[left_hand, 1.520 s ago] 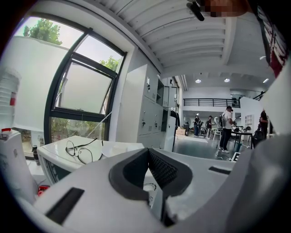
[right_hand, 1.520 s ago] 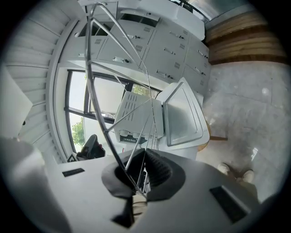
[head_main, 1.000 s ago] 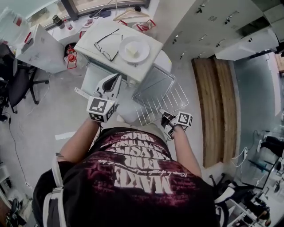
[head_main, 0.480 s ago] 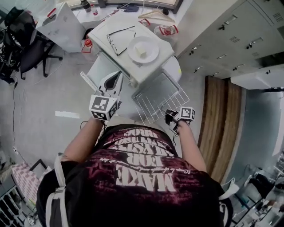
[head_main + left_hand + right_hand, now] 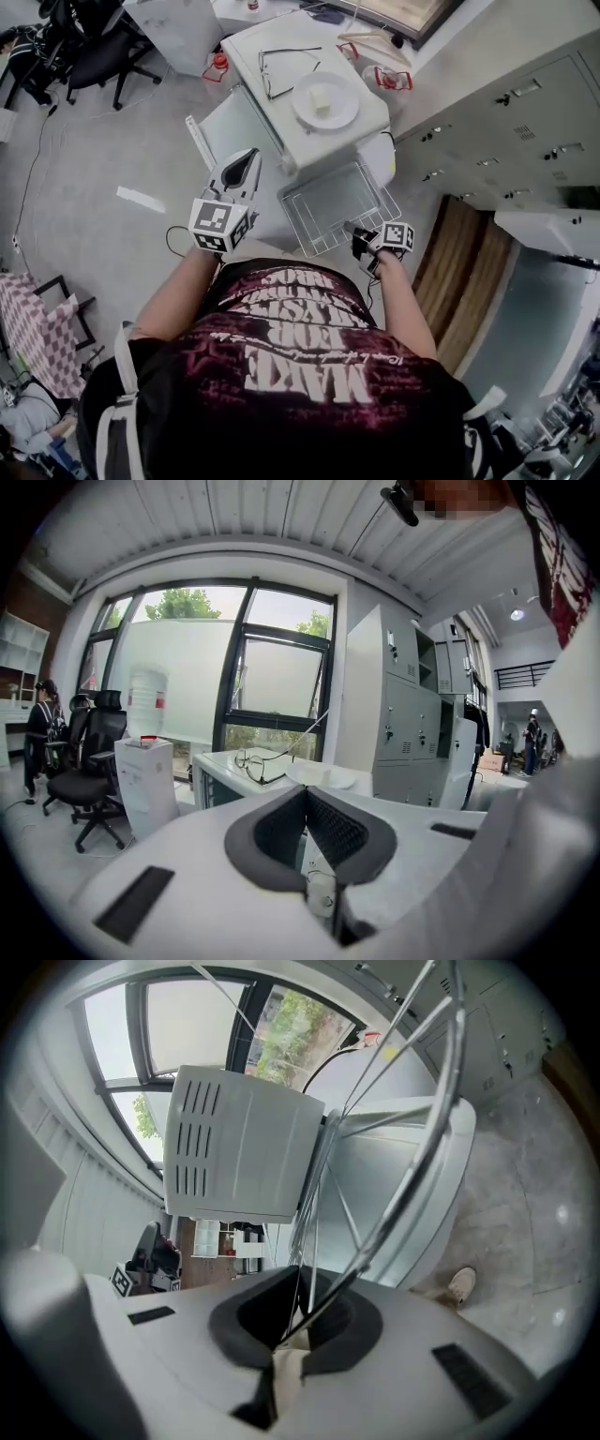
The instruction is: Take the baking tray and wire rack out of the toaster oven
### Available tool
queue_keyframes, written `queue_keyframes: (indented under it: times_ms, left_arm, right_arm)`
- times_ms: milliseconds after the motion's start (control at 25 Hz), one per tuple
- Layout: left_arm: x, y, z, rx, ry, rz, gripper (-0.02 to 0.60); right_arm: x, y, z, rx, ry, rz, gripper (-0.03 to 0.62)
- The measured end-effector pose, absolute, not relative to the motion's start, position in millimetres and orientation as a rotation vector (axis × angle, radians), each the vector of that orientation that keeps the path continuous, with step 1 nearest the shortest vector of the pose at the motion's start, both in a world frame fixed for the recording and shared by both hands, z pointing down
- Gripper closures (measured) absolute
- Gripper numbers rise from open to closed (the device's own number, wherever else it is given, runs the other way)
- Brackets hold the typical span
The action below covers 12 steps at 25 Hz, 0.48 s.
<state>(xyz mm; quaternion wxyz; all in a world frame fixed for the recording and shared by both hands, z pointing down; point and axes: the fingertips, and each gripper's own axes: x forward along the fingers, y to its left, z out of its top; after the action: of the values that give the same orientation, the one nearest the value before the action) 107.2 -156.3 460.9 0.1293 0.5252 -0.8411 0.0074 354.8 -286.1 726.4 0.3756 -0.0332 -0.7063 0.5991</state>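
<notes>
One bare wire rack (image 5: 337, 202) hangs pinched in right fingers (image 5: 352, 1327); left fingers (image 5: 338, 836) closed, empty.

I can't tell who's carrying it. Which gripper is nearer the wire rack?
Right. The right gripper grips the wire rack at its corner; the left gripper hangs apart beside it.

Upper centre of the frame, the toaster oven top (image 5: 246, 42) carries a pair of glasses (image 5: 284, 70) and a white plate (image 5: 325, 101). A black office chair (image 5: 94, 49) stands on the grey floor (image 5: 94, 150), upper left.
</notes>
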Motion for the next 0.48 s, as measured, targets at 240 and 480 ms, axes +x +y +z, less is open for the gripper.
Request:
queue_keyframes:
  times_ms: [240,480]
  left_arm:
    - [111,-141,464,1.438,-2.489,0.029,0.575]
    - [115,-132,467,1.407,-2.494,0.03,0.575]
  right_arm:
    - [338,-289,736,-0.134,-1.776,1.533,0.589]
    - [334,-298,759,0.01,-1.722,1.479,0.57]
